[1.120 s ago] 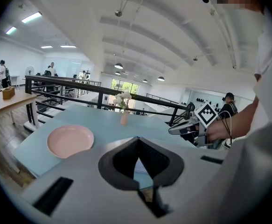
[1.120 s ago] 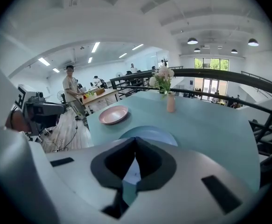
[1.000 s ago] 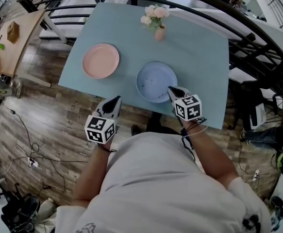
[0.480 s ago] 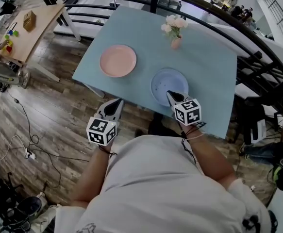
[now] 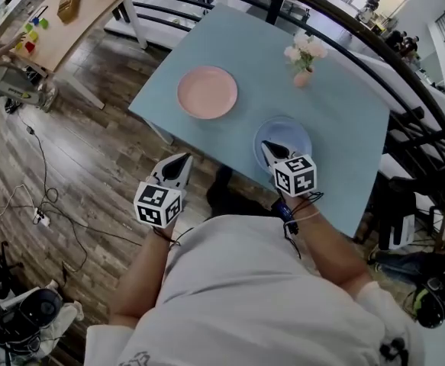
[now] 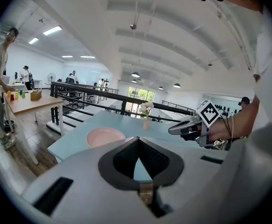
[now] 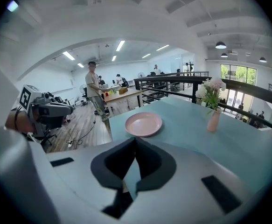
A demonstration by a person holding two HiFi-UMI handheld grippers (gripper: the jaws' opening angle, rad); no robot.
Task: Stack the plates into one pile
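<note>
**Closing in since a second ago**

Your right hand-held gripper (image 5: pixel 268 146) now hangs over the round pale-blue plate (image 5: pixel 294 130), and your left hand-held gripper (image 5: pixel 178 161) is short of the light-blue bench (image 5: pixel 344 120). Both have jaws closed on nothing, likely just travelling. The round pink plate (image 5: pixel 207 91) lies well apart.

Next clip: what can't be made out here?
Head view: the right gripper covers the near rim of the blue plate; contact cannot be told.
Right gripper view: blue plate unseen; the gripper's body fills the lower frame.
Head view: coloured items on the wooden side table, too small.
</note>
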